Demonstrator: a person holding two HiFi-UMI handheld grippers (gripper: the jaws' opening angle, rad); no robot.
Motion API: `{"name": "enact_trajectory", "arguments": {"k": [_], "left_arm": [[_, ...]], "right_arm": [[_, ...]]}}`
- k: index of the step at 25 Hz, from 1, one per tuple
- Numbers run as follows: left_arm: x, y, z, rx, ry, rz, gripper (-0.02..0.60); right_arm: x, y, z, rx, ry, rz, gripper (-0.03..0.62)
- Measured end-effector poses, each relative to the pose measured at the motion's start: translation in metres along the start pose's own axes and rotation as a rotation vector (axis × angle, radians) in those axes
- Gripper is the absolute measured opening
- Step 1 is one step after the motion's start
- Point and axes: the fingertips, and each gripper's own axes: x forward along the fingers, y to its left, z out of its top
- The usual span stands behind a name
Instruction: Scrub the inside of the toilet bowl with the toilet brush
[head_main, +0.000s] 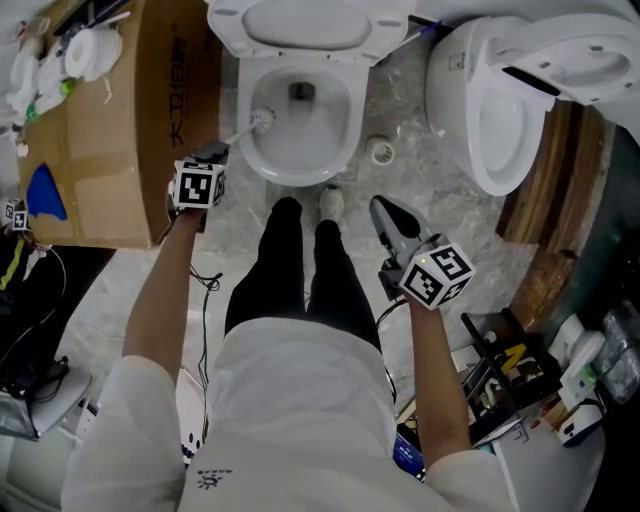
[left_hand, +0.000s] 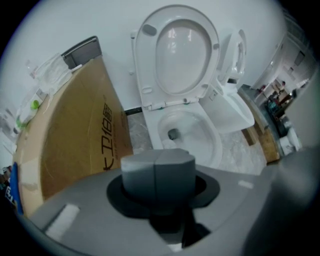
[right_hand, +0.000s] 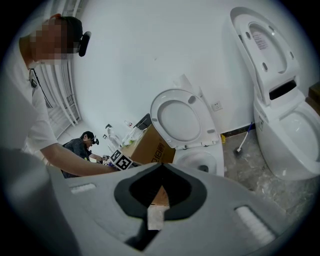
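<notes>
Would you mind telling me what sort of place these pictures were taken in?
Probably a storage or test room for bathroom fittings, not a home bathroom: an open white ceramic toilet stands beside a second white toilet on a grey marbled tile floor, next to a large brown cardboard box.

My left claw hides most of the brush handle, and the top edge cuts off the second toilet beside me.
</notes>
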Motion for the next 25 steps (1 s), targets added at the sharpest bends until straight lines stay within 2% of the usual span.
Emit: {"name": "enact_trajectory", "arguments": {"k": [4,8,13,18,25], "left_arm": [[0.01,0.008,0.011,0.045,-0.004,-0.007,0.153],[0.003,0.021,0.032,0.084,-0.004,0.049,0.155],[0.009,0.02,0.048,0.11,-0.002,0.022,0.156],[0.011,0.028,0.066,0.144,-0.012,0.054,0.158],[0.018,0.025,0.115,0.22,-0.054,0.05,0.156]], "right_arm": [[-0.001,-0.002,-0.001,0.009,-0.009,-0.017,0.0],[-0.001,-0.006,-0.001,0.023,-0.018,-0.034,0.0],[-0.003,-0.008,0.003,0.032,-0.036,-0.05,0.0],[-0.007,-0.013,0.006,0.043,-0.06,-0.077,0.0],[-0.019,-0.023,0.005,0.065,-0.081,-0.116,0.0]]}}
